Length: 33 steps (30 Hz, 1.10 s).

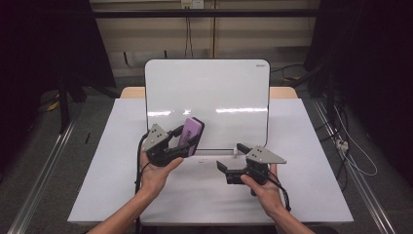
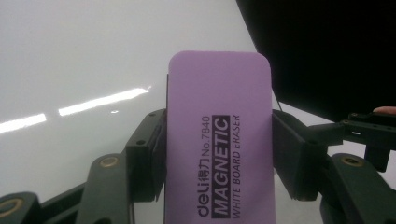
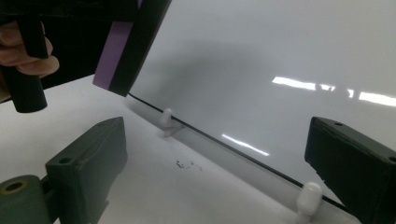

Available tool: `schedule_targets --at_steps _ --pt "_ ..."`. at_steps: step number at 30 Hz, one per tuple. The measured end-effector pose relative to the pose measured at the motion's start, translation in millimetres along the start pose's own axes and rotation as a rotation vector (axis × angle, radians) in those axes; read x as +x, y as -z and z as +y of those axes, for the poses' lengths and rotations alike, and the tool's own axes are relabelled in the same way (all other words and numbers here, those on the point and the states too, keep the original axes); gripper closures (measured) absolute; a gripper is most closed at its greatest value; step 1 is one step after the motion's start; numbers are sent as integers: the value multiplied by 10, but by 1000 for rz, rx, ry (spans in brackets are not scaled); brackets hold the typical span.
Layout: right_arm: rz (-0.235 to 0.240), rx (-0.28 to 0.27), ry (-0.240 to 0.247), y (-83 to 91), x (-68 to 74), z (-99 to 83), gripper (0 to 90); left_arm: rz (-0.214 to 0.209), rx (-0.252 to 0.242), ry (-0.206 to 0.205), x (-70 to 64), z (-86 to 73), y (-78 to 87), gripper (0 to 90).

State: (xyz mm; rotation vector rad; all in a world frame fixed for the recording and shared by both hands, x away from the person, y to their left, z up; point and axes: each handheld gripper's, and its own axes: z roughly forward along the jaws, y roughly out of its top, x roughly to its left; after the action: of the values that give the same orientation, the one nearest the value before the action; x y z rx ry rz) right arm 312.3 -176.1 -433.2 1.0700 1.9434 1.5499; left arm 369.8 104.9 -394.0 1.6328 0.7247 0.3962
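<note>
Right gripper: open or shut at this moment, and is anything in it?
Open and empty. In the right gripper view the right gripper has its jaws wide apart, with table and whiteboard edge between them.

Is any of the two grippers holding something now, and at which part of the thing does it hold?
The left gripper holds the purple rectangular whiteboard eraser, its jaws pressing the two long side edges. The right gripper is open and holds nothing.
</note>
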Motion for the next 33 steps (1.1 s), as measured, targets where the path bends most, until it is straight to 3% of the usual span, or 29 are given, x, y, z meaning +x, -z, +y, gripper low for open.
schedule_targets --at_steps 7,12,16,19,21,26,33 --pt "63 -40 -29 -95 114 14 47 0 -3 6 -39 -35 -24 412" --pt "82 -85 -65 -120 155 40 58 -6 -10 11 -80 -30 -32 411" --pt "92 -91 -94 -175 190 38 71 -1 -17 17 -90 -20 -37 411" --pt "100 -101 -110 -195 232 35 130 -1 -18 11 -97 -22 -43 412" --pt "111 -121 -158 -208 233 40 169 4 -20 19 -113 -30 -49 411" --pt "137 -133 -216 -284 285 26 293 0 -24 27 -141 -41 -70 411" --pt "154 -138 -262 -374 341 -18 457 -9 -21 33 -163 -70 -87 411"
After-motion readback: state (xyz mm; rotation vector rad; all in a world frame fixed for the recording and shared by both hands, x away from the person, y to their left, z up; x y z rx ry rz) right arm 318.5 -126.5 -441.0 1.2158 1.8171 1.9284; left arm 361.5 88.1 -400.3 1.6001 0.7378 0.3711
